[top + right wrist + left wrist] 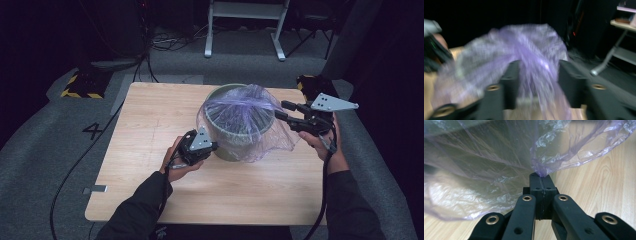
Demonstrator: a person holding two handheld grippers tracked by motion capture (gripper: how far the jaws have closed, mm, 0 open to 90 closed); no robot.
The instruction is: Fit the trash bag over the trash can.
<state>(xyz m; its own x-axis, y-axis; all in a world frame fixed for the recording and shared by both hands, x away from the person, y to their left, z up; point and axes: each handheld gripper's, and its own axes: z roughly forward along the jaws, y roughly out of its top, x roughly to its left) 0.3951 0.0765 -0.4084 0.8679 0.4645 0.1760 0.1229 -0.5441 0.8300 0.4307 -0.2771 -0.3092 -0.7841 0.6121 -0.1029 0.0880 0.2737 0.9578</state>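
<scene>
A thin purple plastic bag (245,117) lies draped over a round grey-green bin (220,91) at the back middle of the wooden table (150,115). My left gripper (212,147) is at the bin's near left side, shut on a bunched edge of the bag (499,157); the film comes out right at the closed tips of that gripper (542,176). My right gripper (280,110) is raised at the bin's right rim and points left. Its view is blurred. Its jaws stand apart, and a strand of the bag (524,45) runs between them without either pad of the right gripper (539,72) pressing on it.
The table has bare wood in front of the bin and to its left. On the floor behind stand a white metal frame (245,20) and a yellow-and-black striped block (82,85), with cables running along the left side.
</scene>
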